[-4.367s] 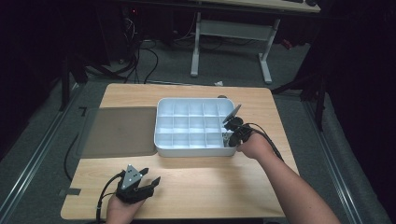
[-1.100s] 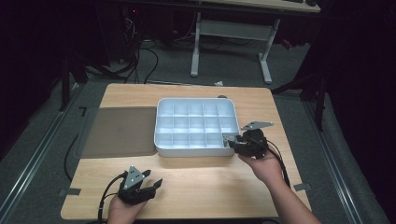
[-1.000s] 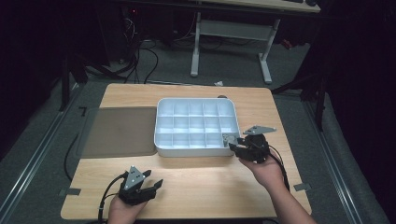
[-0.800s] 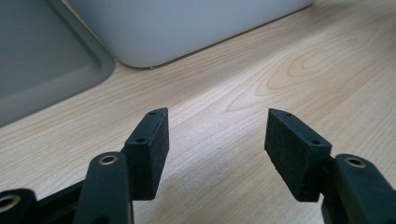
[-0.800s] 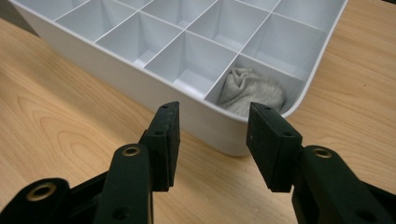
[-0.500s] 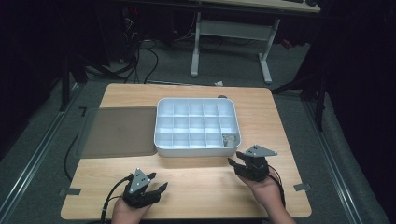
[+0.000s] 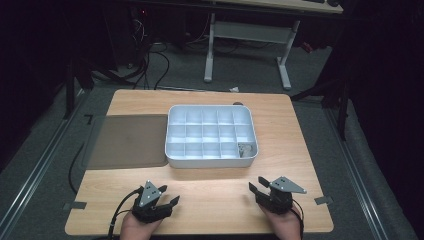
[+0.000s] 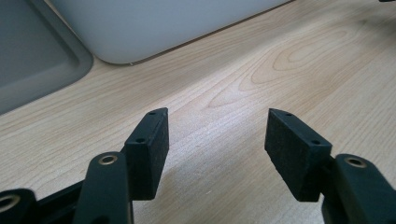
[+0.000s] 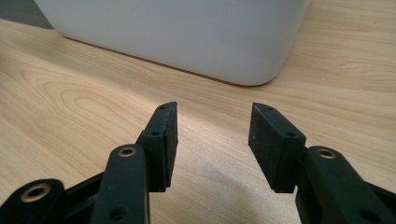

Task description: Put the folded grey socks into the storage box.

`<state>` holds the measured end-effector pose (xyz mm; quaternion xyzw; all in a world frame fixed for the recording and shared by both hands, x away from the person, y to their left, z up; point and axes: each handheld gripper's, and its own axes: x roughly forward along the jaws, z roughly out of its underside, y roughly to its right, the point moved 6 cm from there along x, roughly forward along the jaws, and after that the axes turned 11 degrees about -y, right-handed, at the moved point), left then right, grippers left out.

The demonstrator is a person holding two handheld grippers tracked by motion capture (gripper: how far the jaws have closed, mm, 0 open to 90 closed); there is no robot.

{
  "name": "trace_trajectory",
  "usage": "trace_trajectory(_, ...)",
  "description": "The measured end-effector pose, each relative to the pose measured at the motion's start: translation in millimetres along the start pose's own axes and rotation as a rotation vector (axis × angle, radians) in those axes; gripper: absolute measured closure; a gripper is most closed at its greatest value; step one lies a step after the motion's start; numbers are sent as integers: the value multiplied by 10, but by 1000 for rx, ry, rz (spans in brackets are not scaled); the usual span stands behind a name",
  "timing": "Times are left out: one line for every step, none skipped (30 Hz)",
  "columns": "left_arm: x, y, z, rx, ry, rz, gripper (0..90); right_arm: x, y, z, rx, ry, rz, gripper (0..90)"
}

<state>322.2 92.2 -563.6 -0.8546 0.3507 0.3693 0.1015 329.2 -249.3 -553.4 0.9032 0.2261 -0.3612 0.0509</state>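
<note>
White compartment tray [image 7: 212, 159] holds a small metal part [image 7: 244, 149]; both grippers, left gripper [image 7: 161, 204] and right gripper [image 7: 260, 192], rest gaping and empty on the desk [image 7: 215, 200]; keep them low, clear of the tray.

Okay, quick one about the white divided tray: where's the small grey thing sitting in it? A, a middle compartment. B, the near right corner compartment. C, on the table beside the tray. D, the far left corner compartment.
B: in the high view the small grey thing lies in the near right corner compartment of the tray.
</note>
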Motion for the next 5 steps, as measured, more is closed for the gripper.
trace_trajectory(0, 0, 0, 0, 0, 0, 404, 6, 7, 8, -4, -3, 0, 531)
trace_trajectory(-6, -4, 0, 2, 2, -3, 404, 18, 11, 24, -12, -11, 9, 532)
trace_trajectory(-6, -4, 0, 2, 2, -3, 404, 24, 9, 34, -8, -17, 13, 532)
trace_trajectory(-9, -13, 2, -2, 2, 0, 403, 34, 14, 41, -10, -21, 13, 531)
trace_trajectory(-9, -13, 2, -2, 2, 0, 404, 37, 13, 40, -6, -23, 11, 530)
